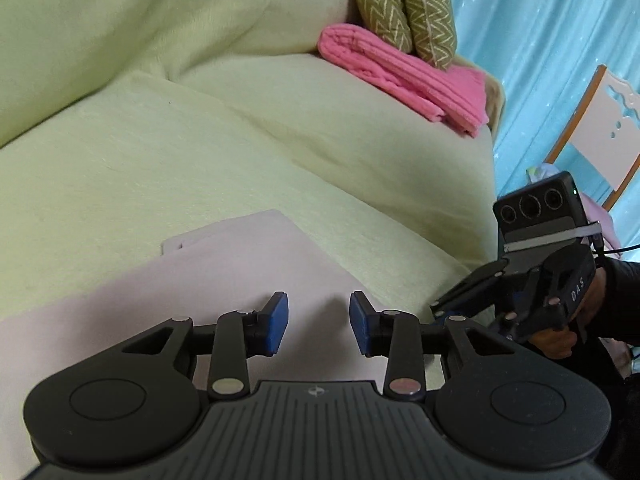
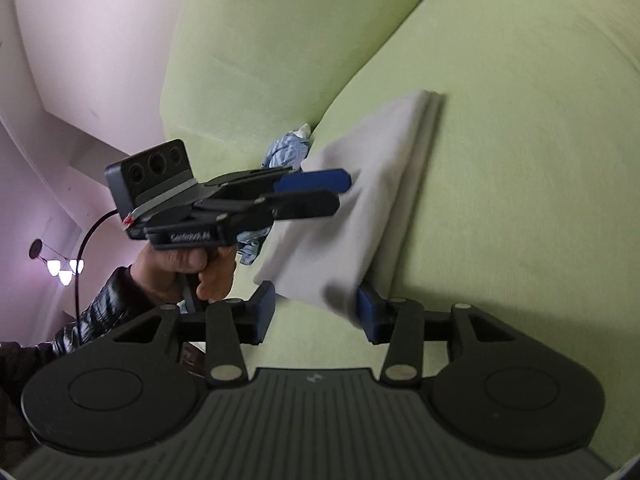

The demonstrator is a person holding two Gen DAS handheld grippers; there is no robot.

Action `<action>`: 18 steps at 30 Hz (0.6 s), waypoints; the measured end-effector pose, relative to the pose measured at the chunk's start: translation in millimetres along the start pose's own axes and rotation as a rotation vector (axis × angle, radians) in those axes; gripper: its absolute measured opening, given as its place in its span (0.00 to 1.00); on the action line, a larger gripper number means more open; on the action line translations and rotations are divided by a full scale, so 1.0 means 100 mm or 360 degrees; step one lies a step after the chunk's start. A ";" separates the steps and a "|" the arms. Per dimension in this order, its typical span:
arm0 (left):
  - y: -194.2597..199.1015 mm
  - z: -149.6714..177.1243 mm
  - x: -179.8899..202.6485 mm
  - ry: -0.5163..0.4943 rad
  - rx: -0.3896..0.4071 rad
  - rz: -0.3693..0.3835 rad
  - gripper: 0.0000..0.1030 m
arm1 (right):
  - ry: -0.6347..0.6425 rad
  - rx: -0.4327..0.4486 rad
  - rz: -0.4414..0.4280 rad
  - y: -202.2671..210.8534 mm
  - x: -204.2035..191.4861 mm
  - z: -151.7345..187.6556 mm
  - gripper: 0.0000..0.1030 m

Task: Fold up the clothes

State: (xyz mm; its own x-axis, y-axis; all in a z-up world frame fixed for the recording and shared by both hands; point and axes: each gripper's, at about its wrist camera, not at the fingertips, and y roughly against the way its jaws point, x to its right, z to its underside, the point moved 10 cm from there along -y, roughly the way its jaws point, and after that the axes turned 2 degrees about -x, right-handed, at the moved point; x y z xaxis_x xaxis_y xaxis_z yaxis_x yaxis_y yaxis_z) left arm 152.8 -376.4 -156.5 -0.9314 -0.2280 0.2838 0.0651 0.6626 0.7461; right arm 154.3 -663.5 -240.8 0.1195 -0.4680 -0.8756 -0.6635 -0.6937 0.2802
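A pale, whitish folded garment (image 1: 224,280) lies flat on the light-green sofa seat (image 1: 200,152). My left gripper (image 1: 319,322) hovers over its near part with its jaws open and empty. In the right wrist view the same garment (image 2: 360,200) lies as a long folded strip. My right gripper (image 2: 316,314) is open, its blue fingers either side of the strip's near corner. The left gripper also shows there (image 2: 320,192), over the strip's left edge. The right gripper shows in the left wrist view (image 1: 444,308) at the sofa's front edge.
A folded pink towel (image 1: 404,76) and two green patterned cushions (image 1: 404,4) sit at the far end of the sofa. A crumpled blue cloth (image 2: 288,152) lies by the sofa back. A white chair (image 1: 600,120) stands before a blue curtain.
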 end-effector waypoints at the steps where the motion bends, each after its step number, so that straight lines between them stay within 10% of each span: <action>1: -0.05 -0.01 -0.01 -0.0011 -0.0011 -0.0009 0.34 | -0.0001 -0.0002 -0.0006 0.00 0.01 0.00 0.38; 13: -0.14 -0.25 -0.26 0.0011 0.0080 -0.0221 0.22 | 0.0066 0.0048 0.0130 0.09 -0.16 0.11 0.36; 18: 0.05 -0.19 0.15 -0.0093 0.0094 0.0087 0.34 | 0.0123 0.0163 0.0260 0.25 -0.22 -0.02 0.36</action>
State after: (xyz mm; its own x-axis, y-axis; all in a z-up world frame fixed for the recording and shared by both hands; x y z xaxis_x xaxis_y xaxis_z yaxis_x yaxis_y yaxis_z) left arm 145.5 -389.8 -137.2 -0.9465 -0.1495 0.2860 0.0967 0.7141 0.6933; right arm 136.7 -672.1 -214.0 0.0579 -0.6131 -0.7879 -0.7499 -0.5477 0.3710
